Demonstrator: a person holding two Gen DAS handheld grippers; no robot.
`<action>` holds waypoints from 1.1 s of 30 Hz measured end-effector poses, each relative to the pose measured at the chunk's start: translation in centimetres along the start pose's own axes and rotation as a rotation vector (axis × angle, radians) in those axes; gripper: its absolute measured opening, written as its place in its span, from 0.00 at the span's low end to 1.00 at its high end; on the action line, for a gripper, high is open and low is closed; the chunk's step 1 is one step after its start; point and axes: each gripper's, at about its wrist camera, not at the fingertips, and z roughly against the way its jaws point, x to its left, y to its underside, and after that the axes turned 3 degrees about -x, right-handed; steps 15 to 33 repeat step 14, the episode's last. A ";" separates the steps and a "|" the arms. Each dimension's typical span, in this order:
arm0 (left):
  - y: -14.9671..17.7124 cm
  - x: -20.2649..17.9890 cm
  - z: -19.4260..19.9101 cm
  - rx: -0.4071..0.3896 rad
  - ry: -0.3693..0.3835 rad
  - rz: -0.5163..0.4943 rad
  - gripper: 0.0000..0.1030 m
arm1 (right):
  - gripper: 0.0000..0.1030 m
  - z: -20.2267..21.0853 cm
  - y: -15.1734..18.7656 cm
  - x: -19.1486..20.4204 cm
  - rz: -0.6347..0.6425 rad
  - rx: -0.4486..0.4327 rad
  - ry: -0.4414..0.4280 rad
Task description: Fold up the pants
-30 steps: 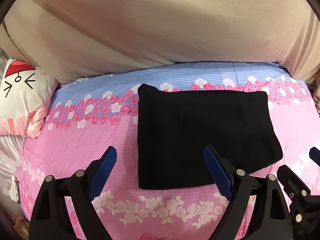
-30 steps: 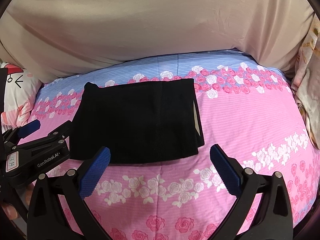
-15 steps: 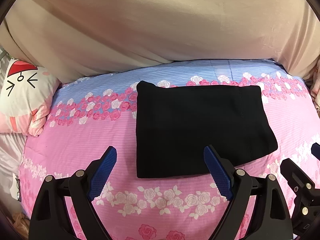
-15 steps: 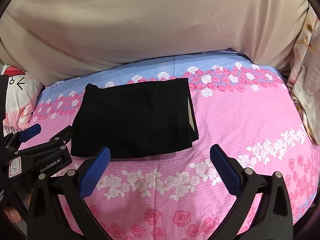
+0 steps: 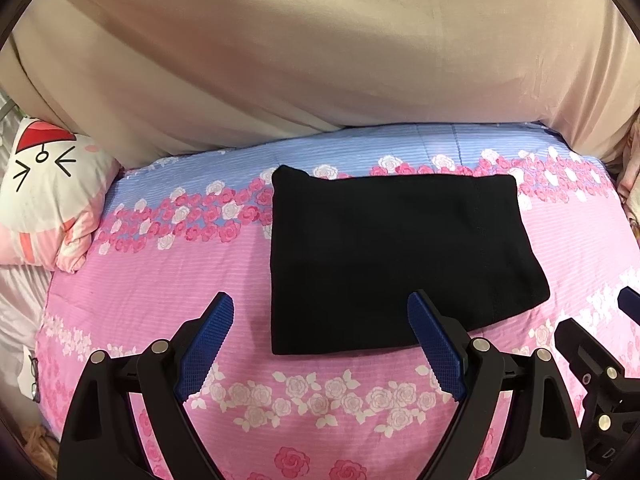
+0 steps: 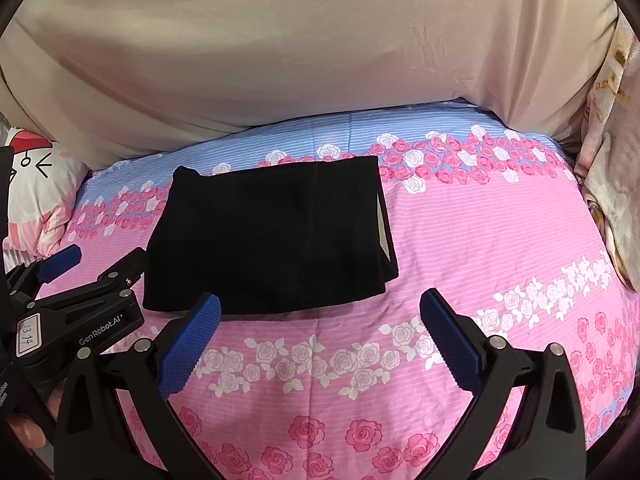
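The black pants lie folded into a flat rectangle on the pink rose-print bed sheet; the right wrist view shows the pants left of centre, with a pale inner edge at their right side. My left gripper is open, hovering near the pants' near edge with nothing between its blue pads. My right gripper is open too, over bare sheet just in front of the pants' near right corner. The left gripper also shows at the left edge of the right wrist view.
A beige cloth-covered headboard or wall rises behind the bed. A cartoon-print pillow lies at the left. Patterned bedding is bunched at the right edge. Part of the right gripper sits at the lower right of the left wrist view.
Both views have pulled back a little, so the folded pants appear slightly farther away and higher in the frame. Both grippers stay open; the pants have not moved.
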 end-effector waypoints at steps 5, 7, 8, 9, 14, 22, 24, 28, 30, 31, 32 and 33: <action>0.1 -0.4 0.5 -0.039 -0.059 -0.022 0.84 | 0.95 0.0 0.0 -0.1 0.001 -0.001 0.002; 0.1 -0.5 0.6 -0.041 -0.052 -0.032 0.84 | 0.95 0.0 0.1 -0.1 0.001 -0.001 0.005; 0.1 -0.5 0.5 -0.033 -0.049 -0.032 0.84 | 0.95 0.1 0.1 -0.1 0.000 0.000 0.005; 0.0 -0.4 0.3 -0.013 -0.040 -0.028 0.84 | 0.95 0.1 0.2 -0.1 -0.001 0.001 0.005; 0.3 -0.1 -0.4 0.034 -0.010 -0.013 0.84 | 0.95 0.1 0.2 -0.1 0.000 0.002 0.007; 0.3 -0.1 -0.4 0.034 -0.010 -0.013 0.84 | 0.95 0.1 0.2 -0.1 0.000 0.002 0.007; 0.3 -0.1 -0.4 0.034 -0.010 -0.013 0.84 | 0.95 0.1 0.2 -0.1 0.000 0.002 0.007; 0.3 -0.1 -0.4 0.034 -0.010 -0.013 0.84 | 0.95 0.1 0.2 -0.1 0.000 0.002 0.007; 0.3 -0.1 -0.4 0.034 -0.010 -0.013 0.84 | 0.95 0.1 0.2 -0.1 0.000 0.002 0.007; 0.3 -0.1 -0.4 0.034 -0.010 -0.013 0.84 | 0.95 0.1 0.2 -0.1 0.000 0.002 0.007; 0.3 -0.1 -0.4 0.034 -0.010 -0.013 0.84 | 0.95 0.1 0.2 -0.1 0.000 0.002 0.007; 0.3 -0.1 -0.4 0.034 -0.010 -0.013 0.84 | 0.95 0.1 0.2 -0.1 0.000 0.002 0.007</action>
